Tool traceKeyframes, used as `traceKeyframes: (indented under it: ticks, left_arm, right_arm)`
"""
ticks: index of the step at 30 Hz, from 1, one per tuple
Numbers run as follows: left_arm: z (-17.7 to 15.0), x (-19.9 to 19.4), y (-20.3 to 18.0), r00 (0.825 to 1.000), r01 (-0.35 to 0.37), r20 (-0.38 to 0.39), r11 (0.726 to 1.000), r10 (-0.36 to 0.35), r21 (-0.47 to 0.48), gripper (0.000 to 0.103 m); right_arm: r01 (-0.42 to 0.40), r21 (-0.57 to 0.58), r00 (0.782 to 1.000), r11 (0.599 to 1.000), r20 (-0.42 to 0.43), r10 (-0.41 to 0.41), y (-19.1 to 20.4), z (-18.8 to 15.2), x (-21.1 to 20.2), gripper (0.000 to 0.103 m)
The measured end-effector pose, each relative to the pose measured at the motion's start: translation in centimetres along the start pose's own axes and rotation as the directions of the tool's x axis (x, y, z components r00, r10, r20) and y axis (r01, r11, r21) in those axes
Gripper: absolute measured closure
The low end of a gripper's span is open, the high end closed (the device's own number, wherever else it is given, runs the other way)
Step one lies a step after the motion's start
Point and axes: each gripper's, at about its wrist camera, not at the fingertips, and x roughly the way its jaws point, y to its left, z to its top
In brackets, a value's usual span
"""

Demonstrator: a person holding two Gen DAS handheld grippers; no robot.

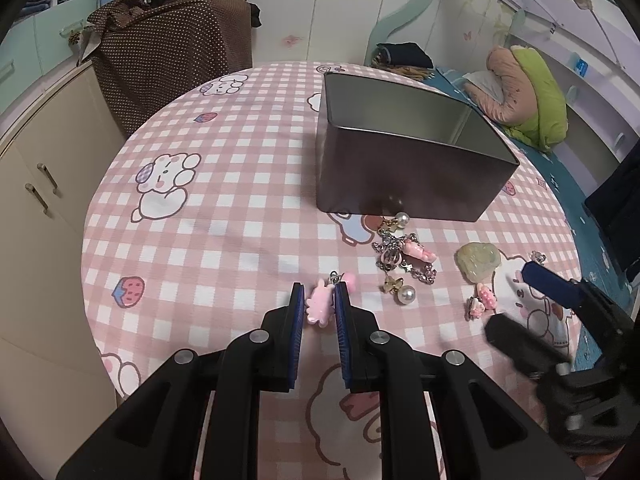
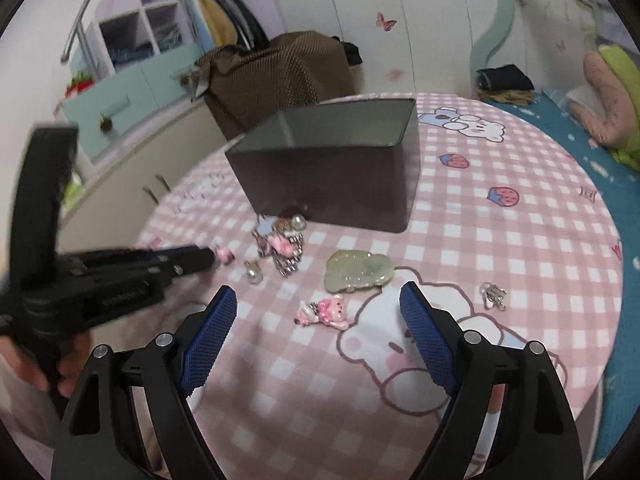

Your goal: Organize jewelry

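My left gripper (image 1: pixel 319 293) is shut on a pink rabbit charm (image 1: pixel 319 310), low over the pink checked tablecloth (image 1: pixel 240 220). In the right wrist view the same left gripper (image 2: pixel 212 258) shows a pink bit at its tip. My right gripper (image 2: pixel 317 291) stands open above a small pink charm (image 2: pixel 325 311), with nothing between its pads. In the left wrist view the right gripper (image 1: pixel 514 304) is blurred at the right edge. A tangle of chain, pink charms and pearl earrings (image 1: pixel 404 258) lies in front of an open grey metal tin (image 1: pixel 400 168).
A pale green jade-like clip (image 2: pixel 356 272) lies just beyond the right gripper, and a small silver earring (image 2: pixel 494 294) sits to its right. A person's hand (image 2: pixel 24 364) holds the left gripper. Cabinets stand left of the round table, a bed to the right.
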Motion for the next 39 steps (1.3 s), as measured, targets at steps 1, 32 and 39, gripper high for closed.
traceKeyframes:
  ticks: [1, 32, 39]
  left_arm:
    - [0.0, 0.0, -0.1, 1.000, 0.002, 0.000, 1.000, -0.002, 0.002, 0.089]
    - [0.4, 0.0, 0.0, 1.000, -0.004, 0.005, 1.000, 0.004, -0.003, 0.089]
    - [0.4, 0.0, 0.2, 1.000, -0.001, 0.002, 1.000, 0.001, -0.011, 0.089]
  right_arm:
    - [0.004, -0.013, 1.000, 1.000, -0.013, -0.004, 0.2, -0.1, 0.4, 0.030]
    - [0.009, -0.057, 1.000, 0.998, -0.011, -0.010, 0.6, -0.8, 1.1, 0.049]
    - [0.063, -0.122, 0.998, 0.991, 0.013, -0.062, 0.7, -1.2, 1.1, 0.085]
